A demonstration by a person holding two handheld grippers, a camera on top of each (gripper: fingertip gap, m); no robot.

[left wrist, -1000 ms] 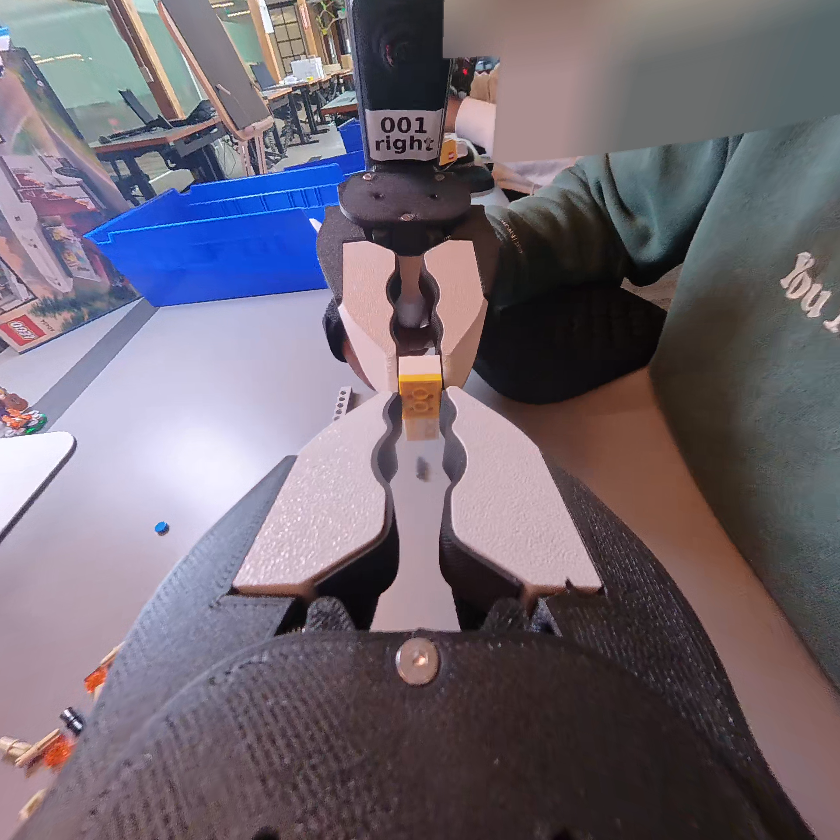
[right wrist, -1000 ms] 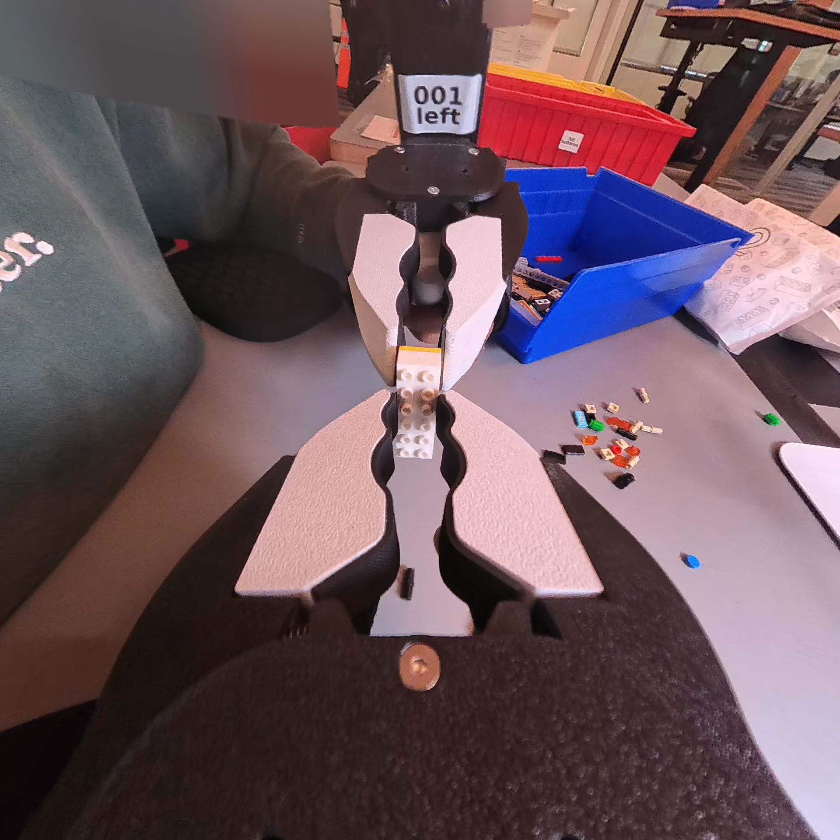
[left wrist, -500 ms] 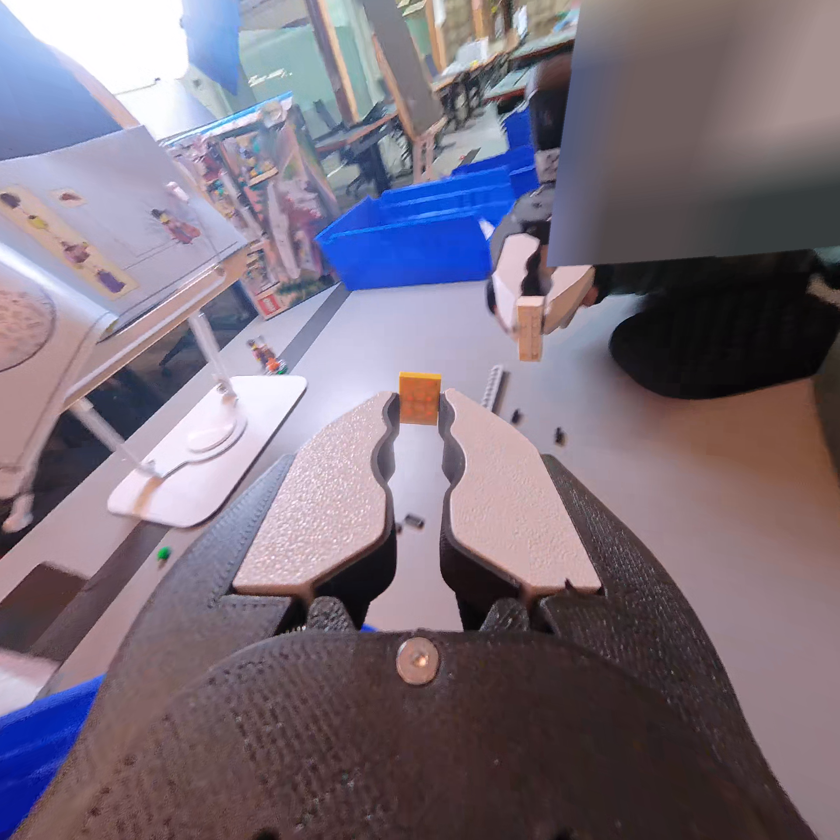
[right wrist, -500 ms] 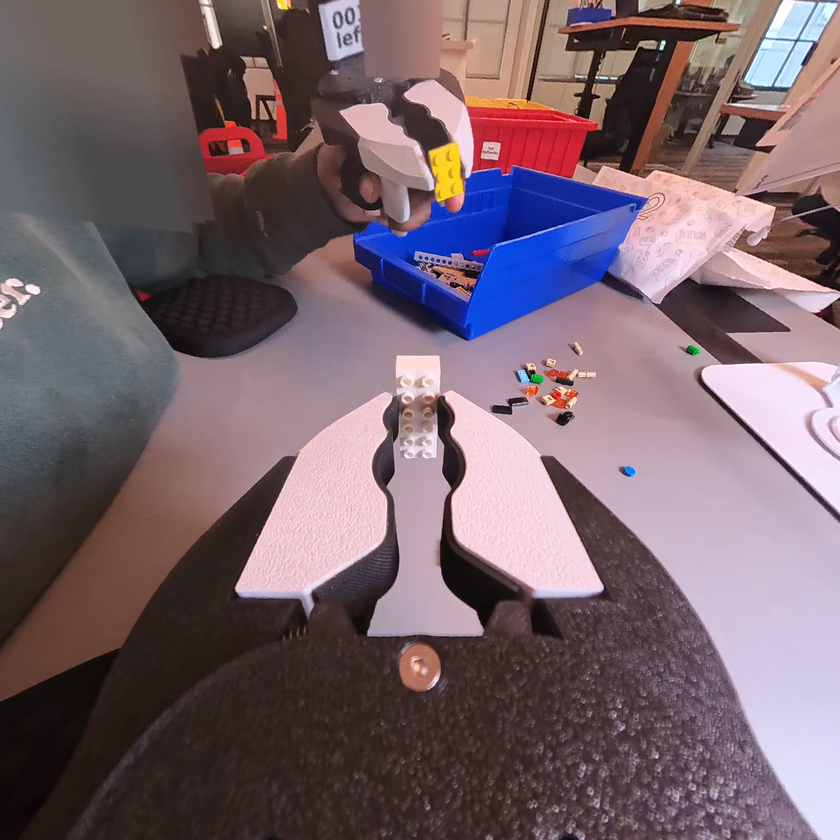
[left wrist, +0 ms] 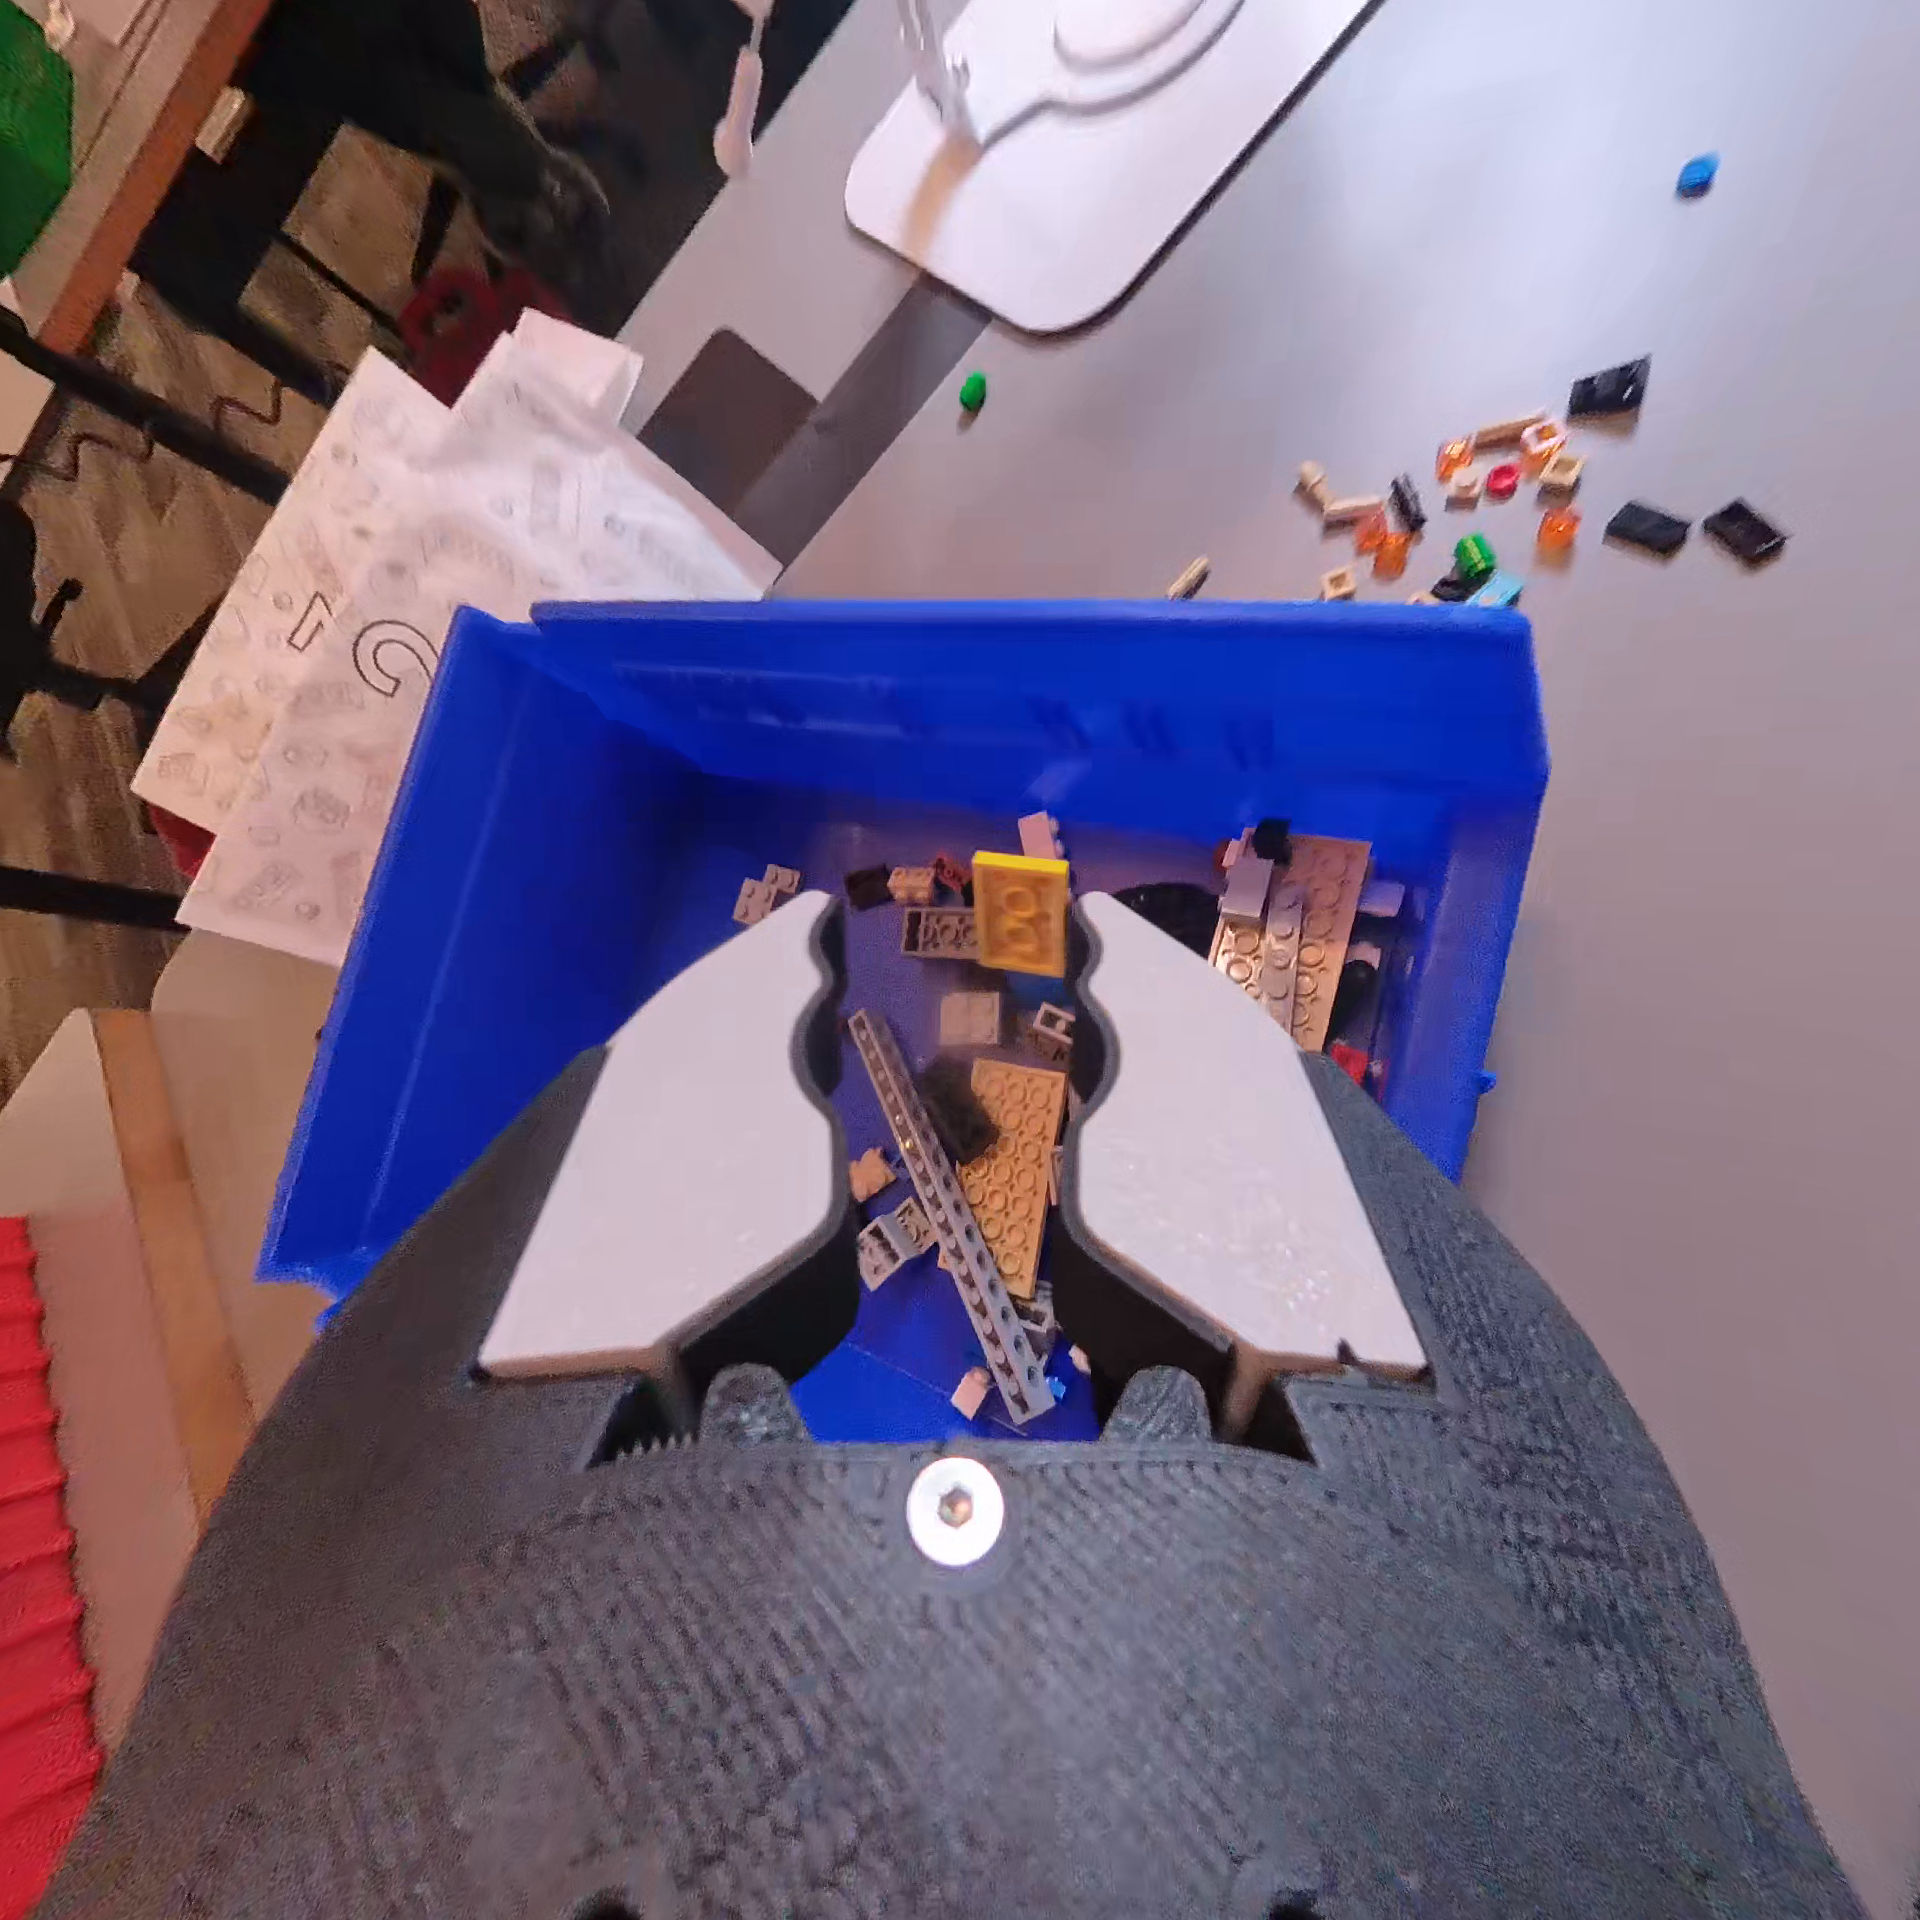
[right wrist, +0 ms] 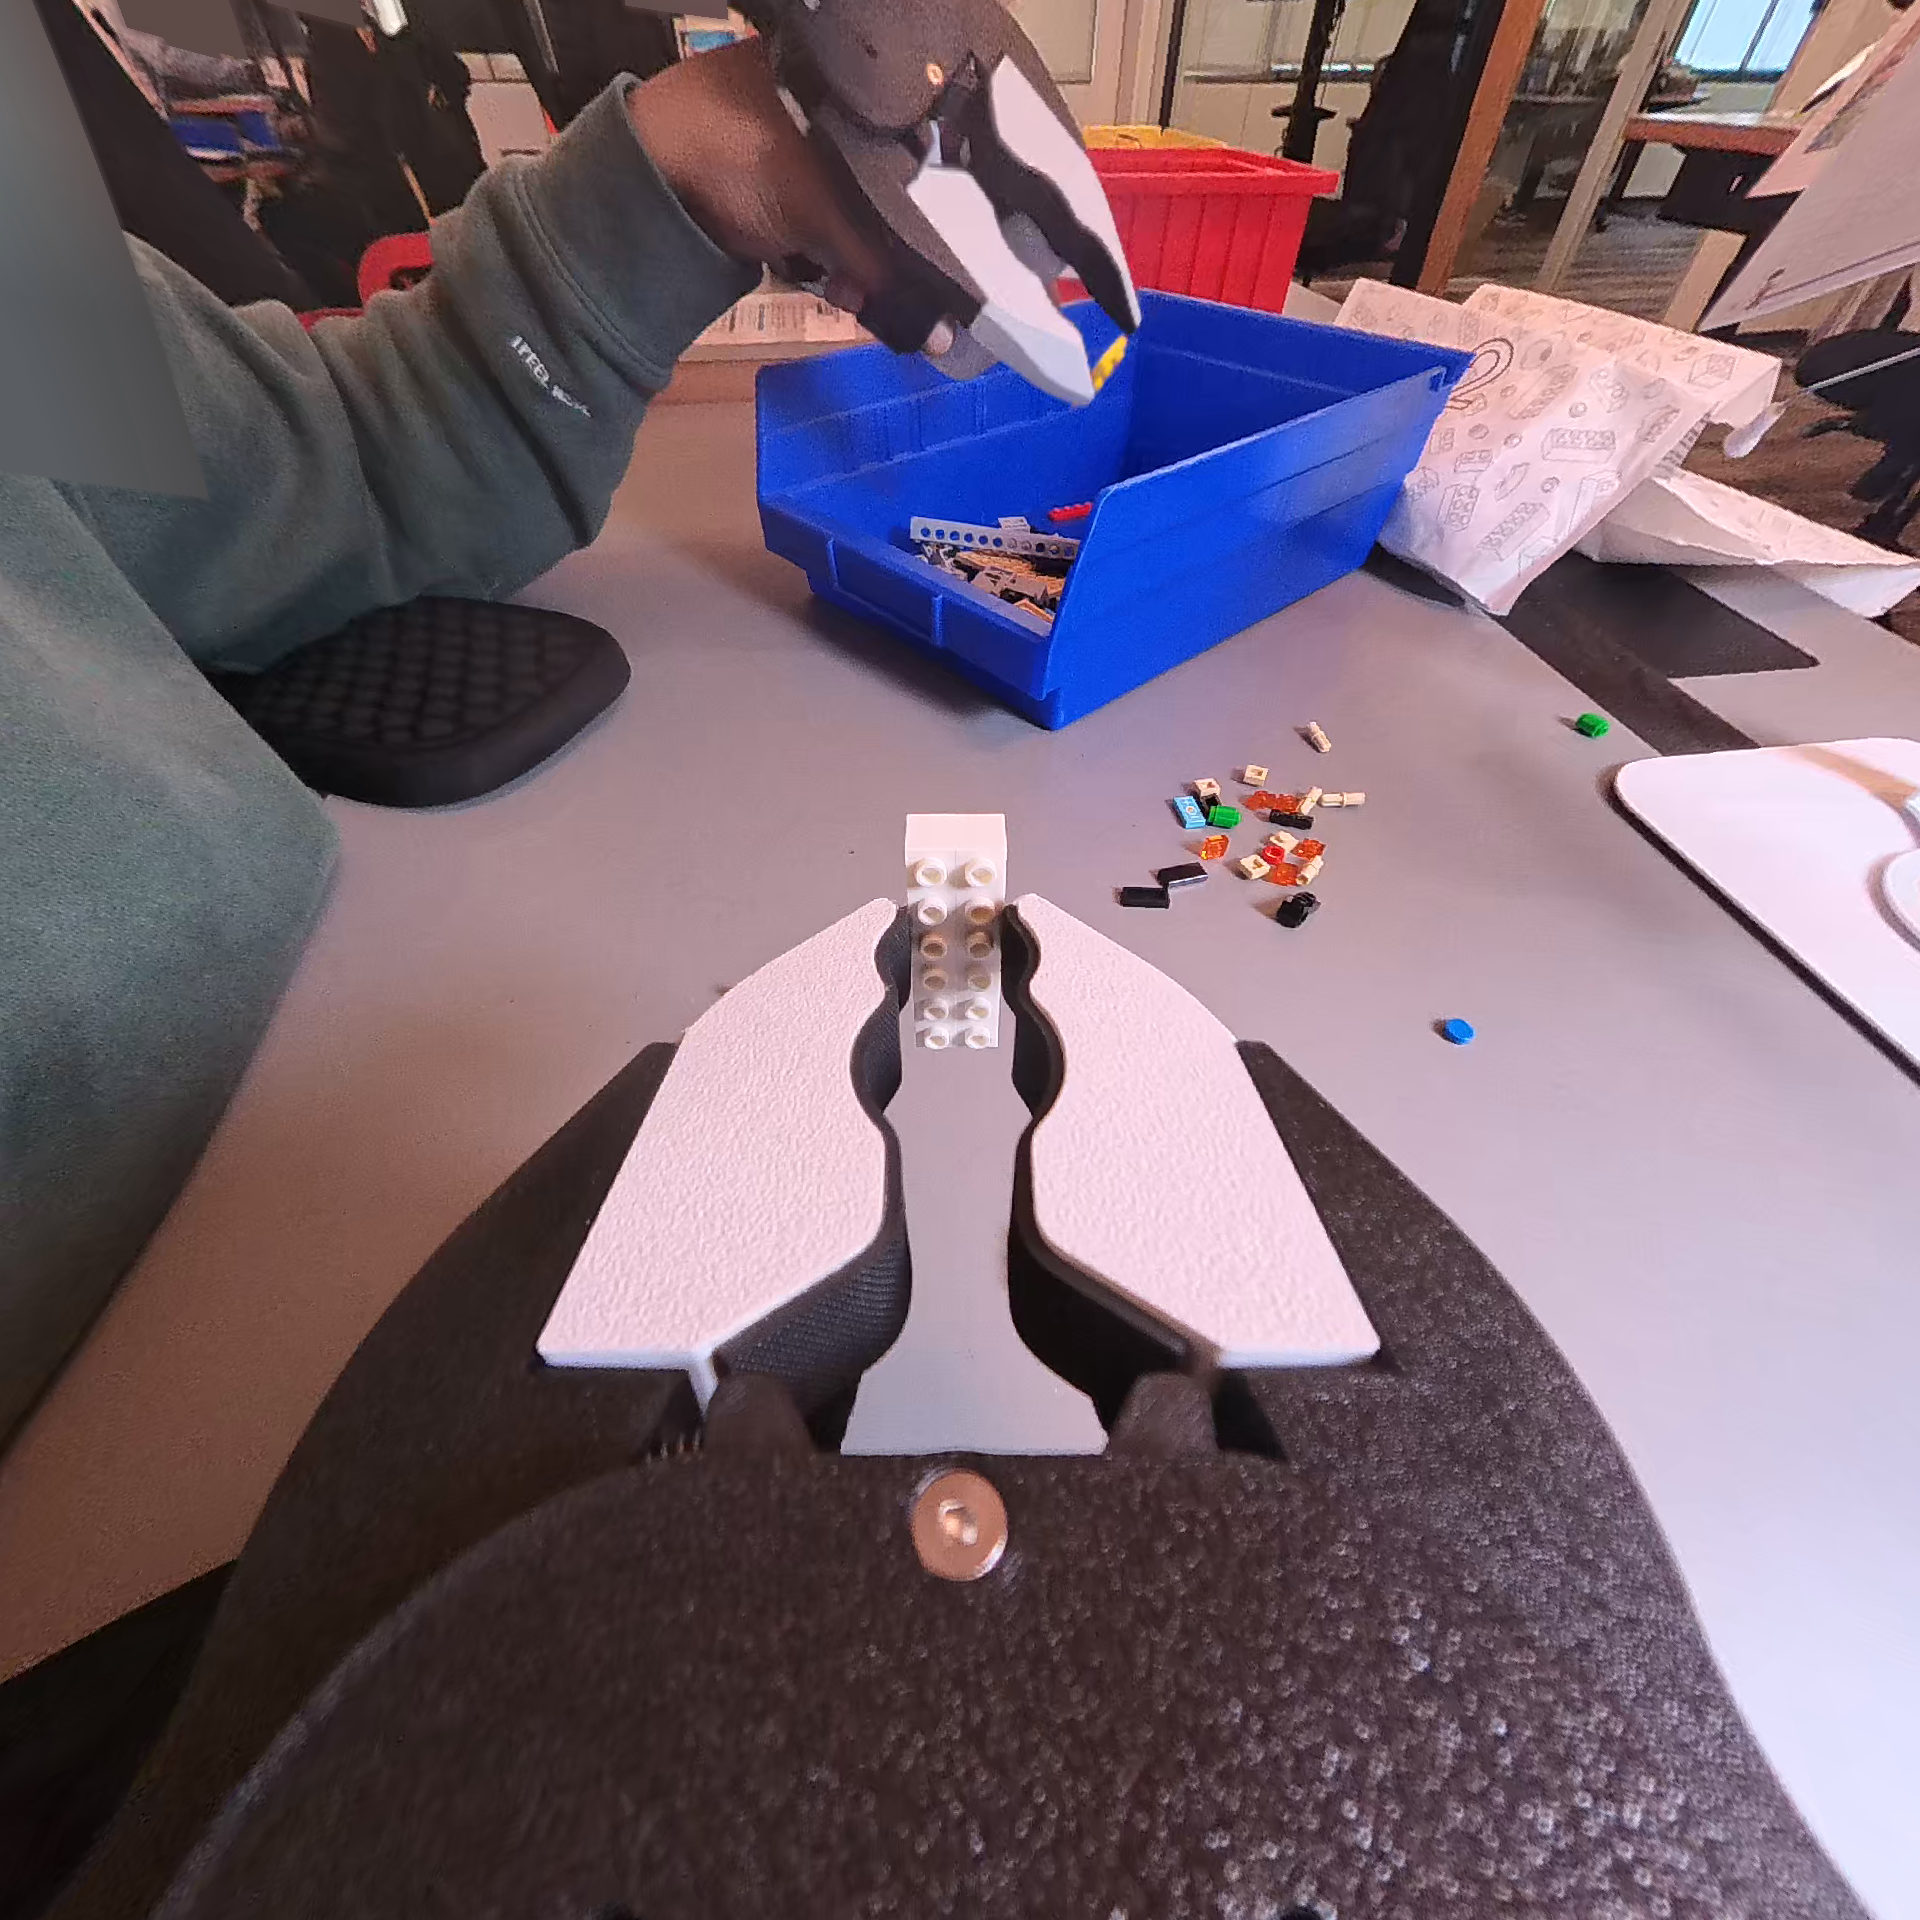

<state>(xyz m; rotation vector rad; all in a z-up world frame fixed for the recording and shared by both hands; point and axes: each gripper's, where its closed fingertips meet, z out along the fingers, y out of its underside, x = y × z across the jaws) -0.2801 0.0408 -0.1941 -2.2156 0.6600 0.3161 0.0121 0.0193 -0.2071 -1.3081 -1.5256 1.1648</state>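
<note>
**Left hand-held gripper released over bin; right hand-held gripper clamped on white brick stack**

While the left hand-held gripper (left wrist: 951, 925) hangs above the blue bin (left wrist: 499, 894), its two fingers stand well apart. A yellow brick (left wrist: 1020, 912) sits in the gap close to the right fingertip, with clear space between it and the left fingertip, so it is not clamped. Below it, the bin floor carries loose grey, tan and black parts, including a long grey beam with holes (left wrist: 951, 1205) and a tan studded plate (left wrist: 1013, 1164).

The right hand-held gripper (right wrist: 954, 914) is clenched on a white brick stack (right wrist: 954, 925). Both pads press against the long sides of the stack, whose far end projects beyond the fingertips, studs facing up, above the grey bench (right wrist: 623, 883).

Near the right hand-held gripper, to its right, lies a scatter of small orange, tan, black and green parts (right wrist: 1262, 842). A single blue round piece (right wrist: 1458, 1030) lies apart from it. A black pad (right wrist: 426, 696) rests on the bench beside the person's green sleeve (right wrist: 436, 395).
</note>
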